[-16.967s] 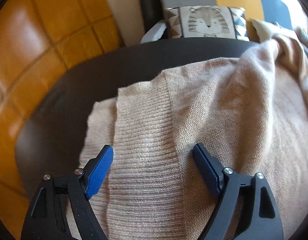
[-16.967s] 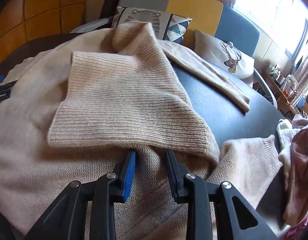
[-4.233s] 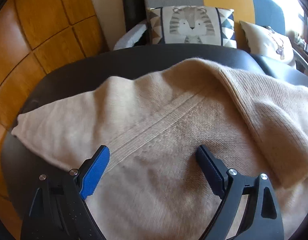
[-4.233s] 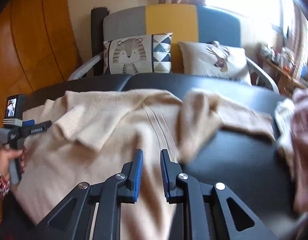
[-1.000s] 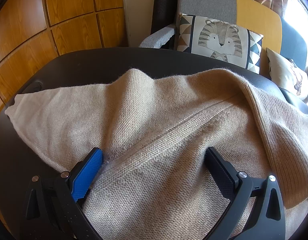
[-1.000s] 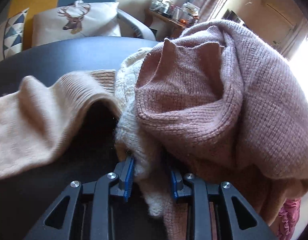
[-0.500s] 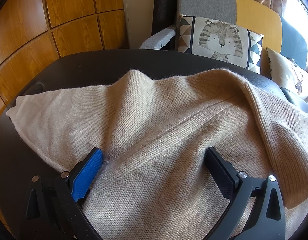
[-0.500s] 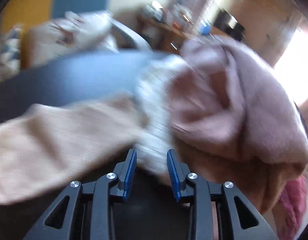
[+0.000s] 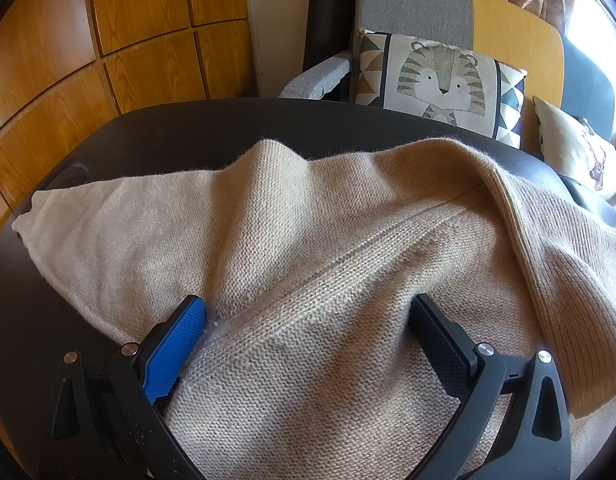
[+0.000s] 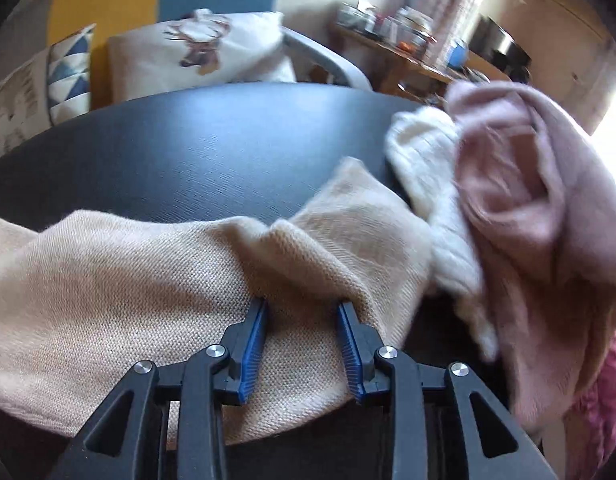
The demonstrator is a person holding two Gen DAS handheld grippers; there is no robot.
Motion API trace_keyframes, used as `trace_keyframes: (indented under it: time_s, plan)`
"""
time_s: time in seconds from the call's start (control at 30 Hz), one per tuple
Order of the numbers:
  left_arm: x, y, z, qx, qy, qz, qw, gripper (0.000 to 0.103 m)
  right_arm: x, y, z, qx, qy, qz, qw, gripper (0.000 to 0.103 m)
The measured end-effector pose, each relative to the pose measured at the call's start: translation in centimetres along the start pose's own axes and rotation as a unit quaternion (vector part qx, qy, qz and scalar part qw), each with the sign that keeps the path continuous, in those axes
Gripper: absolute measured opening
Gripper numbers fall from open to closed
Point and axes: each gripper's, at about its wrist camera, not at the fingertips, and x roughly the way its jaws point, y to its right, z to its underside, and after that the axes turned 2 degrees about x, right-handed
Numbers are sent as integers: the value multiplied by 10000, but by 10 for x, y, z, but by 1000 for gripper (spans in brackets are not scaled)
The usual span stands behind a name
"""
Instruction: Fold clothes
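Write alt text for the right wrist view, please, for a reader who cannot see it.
The right gripper, its fingers partly apart, straddles a fold of a beige knit sweater on a dark table. To the right lie a blurred pink sweater and a white knit; cushions sit behind.

A rumpled beige knitted sweater lies spread across the dark round table, a ribbed seam running diagonally over its body, one sleeve stretching toward a heap of cream and dusty-pink knitwear at the table's edge.
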Motion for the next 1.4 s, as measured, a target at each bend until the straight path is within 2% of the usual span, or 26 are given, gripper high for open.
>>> trace_keyframes:
  time_s: [0.1,0.17,0.23,0.33,0.4,0.47,0.5,0.53,0.63,0.73,0.83,0.9,0.97,1.07,1.2,1.27,1.4]
  plan:
    - [0,0,0,1,4,0,10000,103,-22,-9,-2,58,207,-9,9998,34]
    - [0,0,0,6,5,0,10000,103,-49,-37,-6,-158,710,-433,9964,34]
    - [0,0,0,6,6,2,10000,103,-64,-81,-13,-589,927,-922,9897,34]
    - [0,0,0,-4,10,17,10000,103,-52,-143,-25,-1268,749,-1385,9794,33]
    - [0,1,0,-9,16,21,10000,103,-30,-165,-29,-1477,506,-1280,9794,33]
    - [-1,1,0,-6,36,15,10000,103,-18,-172,-30,-1248,434,-1138,9847,32]
    - [-1,1,0,-2,47,6,10000,103,-25,-171,-28,-1089,501,-1285,9844,32]
    - [-1,2,0,2,58,-4,10000,103,-39,-174,-25,-940,608,-1768,9779,32]
    - [-1,1,0,-9,54,15,10000,103,-81,-202,-17,-1101,807,-2825,9495,33]
    - [0,-1,0,-38,41,59,10000,103,-89,-241,-2,-1333,33,-4070,9036,34]
    - [0,-1,1,-49,42,72,10000,103,-85,-270,9,-1277,-525,-4451,8848,34]
    - [0,-2,2,-57,47,82,9999,103,-76,-282,12,-1255,-794,-4548,8782,34]
    - [0,-2,2,-55,52,83,9999,103,-82,-291,24,-1166,-864,-4519,8802,34]
    - [0,-2,2,-60,57,90,9999,103,-86,-304,25,-1281,-881,-4584,8751,33]
    - [-1,-3,3,-71,61,102,9999,103,-95,-330,32,-1903,-915,-4412,8722,7]
    - [-1,-3,3,-69,69,95,9999,103,-98,-337,30,-2058,-942,-4447,8666,6]
    - [-2,-3,3,-69,85,95,9999,103,-96,-341,3,-1561,-1314,-4874,8490,5]
